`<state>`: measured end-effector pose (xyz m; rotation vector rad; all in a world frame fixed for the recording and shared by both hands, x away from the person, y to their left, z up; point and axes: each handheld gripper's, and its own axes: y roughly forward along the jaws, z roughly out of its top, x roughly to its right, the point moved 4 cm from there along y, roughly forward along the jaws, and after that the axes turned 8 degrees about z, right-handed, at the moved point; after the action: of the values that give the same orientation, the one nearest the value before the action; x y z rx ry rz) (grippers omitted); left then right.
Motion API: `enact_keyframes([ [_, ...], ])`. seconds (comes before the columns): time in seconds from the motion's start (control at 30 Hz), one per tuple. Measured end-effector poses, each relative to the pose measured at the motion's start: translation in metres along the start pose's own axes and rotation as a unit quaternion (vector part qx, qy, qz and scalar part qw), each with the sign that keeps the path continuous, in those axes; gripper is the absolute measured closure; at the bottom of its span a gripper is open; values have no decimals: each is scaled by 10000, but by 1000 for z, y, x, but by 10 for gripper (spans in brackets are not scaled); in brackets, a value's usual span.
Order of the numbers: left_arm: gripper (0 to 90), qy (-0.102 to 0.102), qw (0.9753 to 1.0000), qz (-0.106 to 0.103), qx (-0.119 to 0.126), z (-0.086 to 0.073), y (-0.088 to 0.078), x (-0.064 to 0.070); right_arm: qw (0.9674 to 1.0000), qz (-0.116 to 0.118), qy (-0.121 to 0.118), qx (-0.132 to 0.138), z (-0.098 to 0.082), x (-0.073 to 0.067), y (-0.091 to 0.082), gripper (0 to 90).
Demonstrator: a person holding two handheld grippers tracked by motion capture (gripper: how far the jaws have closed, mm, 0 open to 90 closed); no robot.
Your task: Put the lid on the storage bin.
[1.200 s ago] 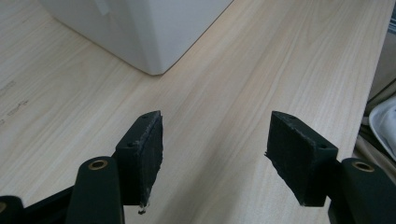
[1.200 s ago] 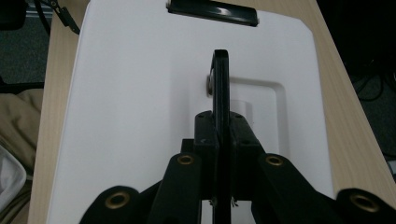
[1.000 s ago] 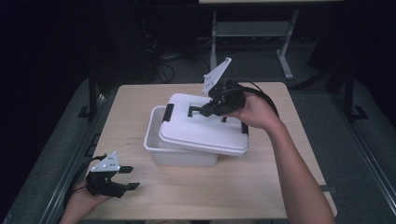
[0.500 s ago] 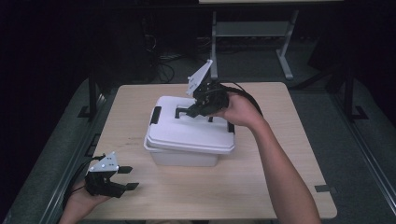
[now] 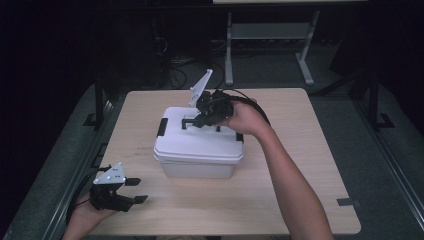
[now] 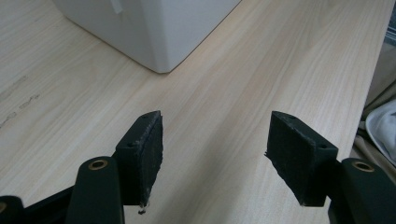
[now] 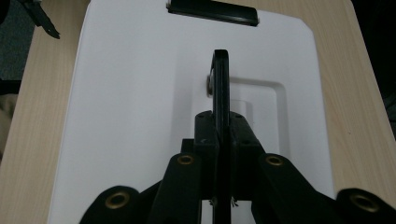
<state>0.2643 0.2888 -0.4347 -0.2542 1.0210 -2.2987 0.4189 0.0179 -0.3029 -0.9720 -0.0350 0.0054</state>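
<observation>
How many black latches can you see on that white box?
2 show. One latch clips the box's left end; another peeks out at the right end, partly behind the hand. The black handle on the lid is separate, clamped by the right gripper.

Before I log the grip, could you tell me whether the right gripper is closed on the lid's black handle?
Yes, the right gripper has its jaws pressed on the raised black handle of the white lid.

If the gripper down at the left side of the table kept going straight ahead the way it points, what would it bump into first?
Probably the white plastic box. The open left gripper points across bare wooden table, with the box's corner ahead and slightly to one side, so it might just slip past.
</observation>
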Motion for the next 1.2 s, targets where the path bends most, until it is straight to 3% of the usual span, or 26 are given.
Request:
enact_keyframes([
  [0.93,355,-18,10000,10,6,-2,-1,-1,9998,121,40,-169,2,11,27,836],
  [1.2,355,-33,10000,10,6,-3,-2,-1,9997,210,85,-20,-2,11,28,835],
])
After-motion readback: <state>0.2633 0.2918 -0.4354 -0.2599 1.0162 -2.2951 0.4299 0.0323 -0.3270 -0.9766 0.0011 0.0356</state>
